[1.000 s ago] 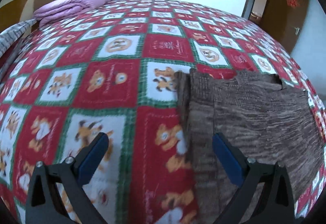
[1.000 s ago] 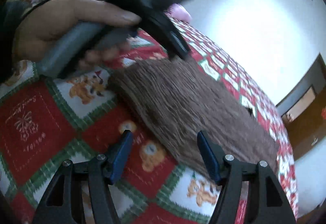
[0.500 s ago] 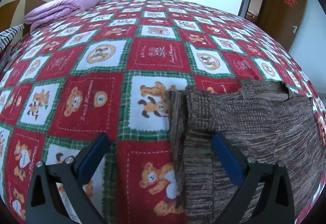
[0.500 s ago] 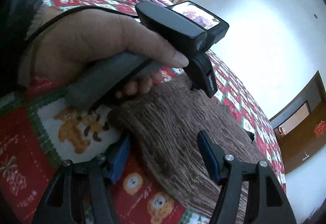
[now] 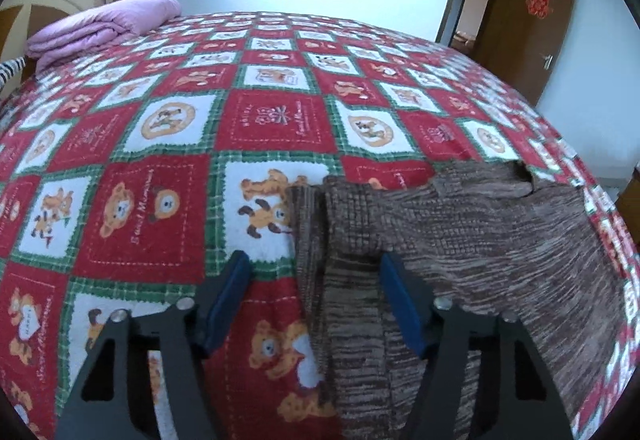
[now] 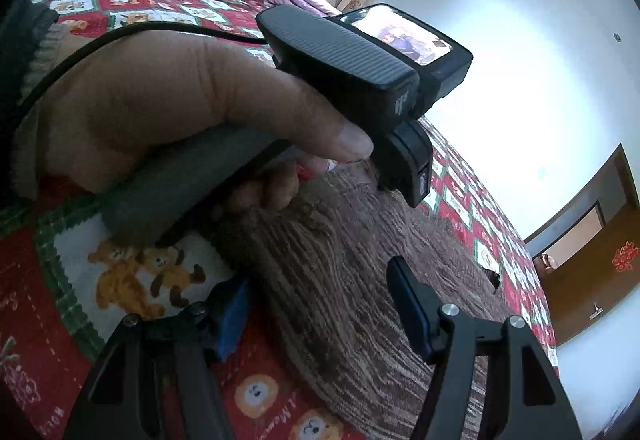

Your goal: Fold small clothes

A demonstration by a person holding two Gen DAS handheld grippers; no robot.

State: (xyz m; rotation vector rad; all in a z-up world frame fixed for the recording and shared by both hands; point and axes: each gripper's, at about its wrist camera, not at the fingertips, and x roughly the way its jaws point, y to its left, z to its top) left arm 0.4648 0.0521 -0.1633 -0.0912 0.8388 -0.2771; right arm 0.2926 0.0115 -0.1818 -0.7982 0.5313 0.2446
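The left gripper (image 5: 314, 280) is pointed downward at the bed, and a person's hand (image 6: 160, 112) is seen wrapped around its grey handle at 10 o'clock in the right wrist view. Its jaws have just been closing and now stand partly apart, with the folded left edge of the brown knitted garment (image 5: 460, 248) between them; whether the blue pads (image 5: 394, 300) already press on it cannot be told. The right gripper (image 6: 320, 300) is also tilted downward, its jaws spread moderately over the near edge of the garment, with no grip visible. The garment is a ribbed, striped knit lying flat at 4 o'clock in the left wrist view, on a soft red, white and green checked blanket (image 5: 160, 208) printed with bears. A folded lilac quilt (image 5: 108, 24) is seen at 10 o'clock.
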